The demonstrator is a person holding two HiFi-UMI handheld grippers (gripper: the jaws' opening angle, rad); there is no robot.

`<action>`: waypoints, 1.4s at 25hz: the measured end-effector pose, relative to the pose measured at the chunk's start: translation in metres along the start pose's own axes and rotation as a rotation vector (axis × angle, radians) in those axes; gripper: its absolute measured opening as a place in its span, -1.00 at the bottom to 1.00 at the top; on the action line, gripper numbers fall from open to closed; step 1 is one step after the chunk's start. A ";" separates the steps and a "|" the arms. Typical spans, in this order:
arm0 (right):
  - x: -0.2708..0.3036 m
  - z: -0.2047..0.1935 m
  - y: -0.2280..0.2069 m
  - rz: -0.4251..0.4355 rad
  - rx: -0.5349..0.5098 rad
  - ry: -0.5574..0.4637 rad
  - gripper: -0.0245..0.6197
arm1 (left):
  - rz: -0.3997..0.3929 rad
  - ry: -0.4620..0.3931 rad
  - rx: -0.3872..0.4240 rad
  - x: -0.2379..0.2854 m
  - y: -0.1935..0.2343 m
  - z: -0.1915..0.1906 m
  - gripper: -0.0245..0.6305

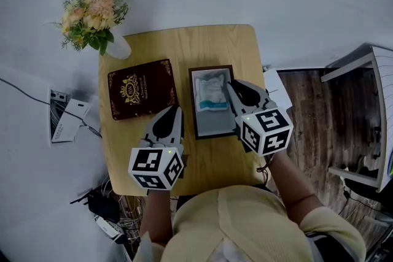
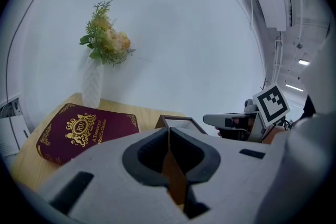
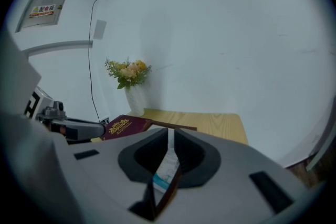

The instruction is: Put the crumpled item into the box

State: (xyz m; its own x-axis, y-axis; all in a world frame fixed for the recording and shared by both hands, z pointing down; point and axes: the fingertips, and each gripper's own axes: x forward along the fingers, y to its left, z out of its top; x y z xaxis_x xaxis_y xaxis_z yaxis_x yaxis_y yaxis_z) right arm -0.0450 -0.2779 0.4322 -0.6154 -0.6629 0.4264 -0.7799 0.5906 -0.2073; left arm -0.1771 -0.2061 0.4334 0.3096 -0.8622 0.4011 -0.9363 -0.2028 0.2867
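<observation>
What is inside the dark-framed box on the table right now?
A crumpled white-and-blue packet lies in the far half of the box; the near half shows a bare grey bottom. The right gripper hangs over the box's right edge, hiding a strip of the interior there.

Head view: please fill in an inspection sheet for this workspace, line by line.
Surface: small light wooden table, mostly occupied.
Job's things: crumpled white-and-blue packet lies inside the dark-framed rectangular box.
Clutter: dark red book with gold print left of the box; white vase of yellow flowers at the far left corner.
Grippers: left gripper shut, over bare table; right gripper shut, over the box's right edge.
Cables: black cable tangle and white power strip on the floor, left.
Surroundings: dark wooden floor patch and white rack at right.
</observation>
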 end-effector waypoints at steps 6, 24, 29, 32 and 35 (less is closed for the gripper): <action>-0.016 -0.005 0.005 0.001 0.011 0.000 -0.78 | -0.008 -0.001 0.011 -0.008 -0.009 0.000 -0.85; -0.057 -0.024 0.027 0.006 0.035 0.013 -0.81 | -0.014 -0.014 0.029 -0.039 -0.032 -0.006 -0.85; -0.066 -0.032 0.032 0.010 0.055 0.025 -0.82 | -0.007 -0.012 0.023 -0.046 -0.031 -0.010 -0.85; -0.071 -0.035 0.031 0.003 0.057 0.030 -0.82 | -0.010 -0.012 0.024 -0.048 -0.032 -0.012 -0.85; -0.077 -0.040 0.032 0.007 0.079 0.037 -0.83 | -0.016 -0.011 0.026 -0.048 -0.036 -0.014 -0.85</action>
State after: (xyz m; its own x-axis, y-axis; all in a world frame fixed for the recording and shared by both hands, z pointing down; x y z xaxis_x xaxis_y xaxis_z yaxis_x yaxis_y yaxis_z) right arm -0.0181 -0.1898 0.4280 -0.6174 -0.6409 0.4562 -0.7831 0.5559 -0.2788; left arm -0.1559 -0.1504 0.4161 0.3225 -0.8637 0.3873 -0.9355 -0.2282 0.2699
